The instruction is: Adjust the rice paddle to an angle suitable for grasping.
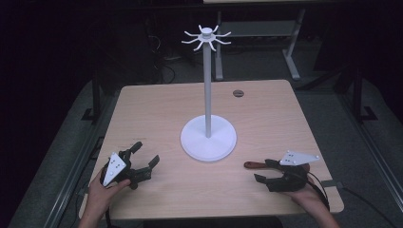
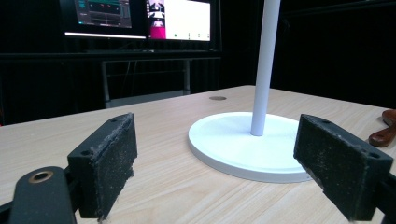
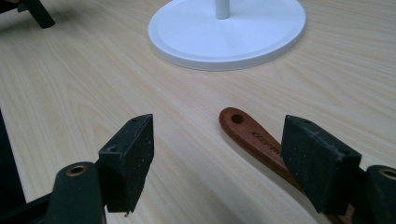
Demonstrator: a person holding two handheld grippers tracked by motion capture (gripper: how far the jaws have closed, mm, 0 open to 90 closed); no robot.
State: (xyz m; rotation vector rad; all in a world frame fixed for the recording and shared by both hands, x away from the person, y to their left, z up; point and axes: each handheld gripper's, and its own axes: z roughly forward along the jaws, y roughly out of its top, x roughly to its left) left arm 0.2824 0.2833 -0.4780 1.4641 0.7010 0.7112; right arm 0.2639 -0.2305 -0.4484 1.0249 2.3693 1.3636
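Lying on the surface (image 1: 157,102) near the stand (image 1: 208,137), a wooden handle (image 3: 252,137) is straddled by the wide-open right tongs (image 3: 229,158), untouched; the left tongs (image 2: 229,158) are held wide open, empty.

Hidden and cut-off parts of the wooden handle and the stand

In the high view the wooden handle (image 1: 253,165) runs under the right gripper (image 1: 267,171), so whatever its far end carries is hidden; in the right gripper view the same handle (image 3: 254,136) passes behind the right-hand pad and out at the bottom edge, its stamped lettering too small to read; in the left gripper view the white stand's pole (image 2: 265,70) is cut by the top edge, and the handle (image 2: 384,130) by the right edge.
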